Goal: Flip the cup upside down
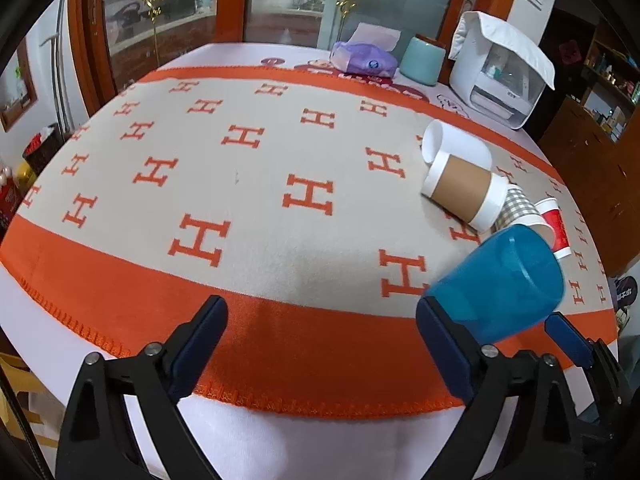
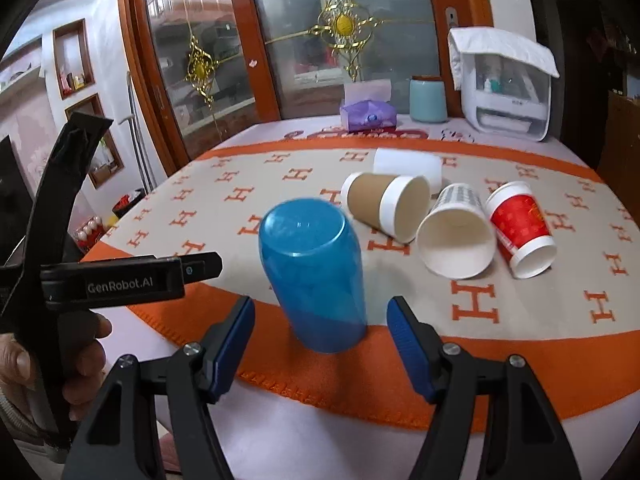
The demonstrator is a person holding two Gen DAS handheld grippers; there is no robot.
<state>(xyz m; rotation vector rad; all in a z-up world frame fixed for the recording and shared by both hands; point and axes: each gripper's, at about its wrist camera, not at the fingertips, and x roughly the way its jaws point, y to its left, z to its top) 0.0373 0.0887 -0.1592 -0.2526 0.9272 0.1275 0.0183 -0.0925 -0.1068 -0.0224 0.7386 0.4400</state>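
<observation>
A translucent blue plastic cup (image 2: 316, 272) stands upside down on the orange border of the blanket, base up, leaning slightly. My right gripper (image 2: 320, 340) is open, its blue-padded fingers (image 2: 232, 344) on either side of the cup's lower end with gaps to it. In the left wrist view the same cup (image 1: 500, 284) shows at the right between the right gripper's pads. My left gripper (image 1: 320, 344) is open and empty over the blanket's near edge, left of the cup.
Several paper cups lie on their sides behind the blue cup: a brown-sleeved one (image 2: 388, 204), a white one (image 2: 408, 166), a checked one (image 2: 456, 232), a red one (image 2: 520, 228). A tissue pack (image 2: 368, 114), teal jar (image 2: 428, 100) and white appliance (image 2: 508, 96) stand at the back.
</observation>
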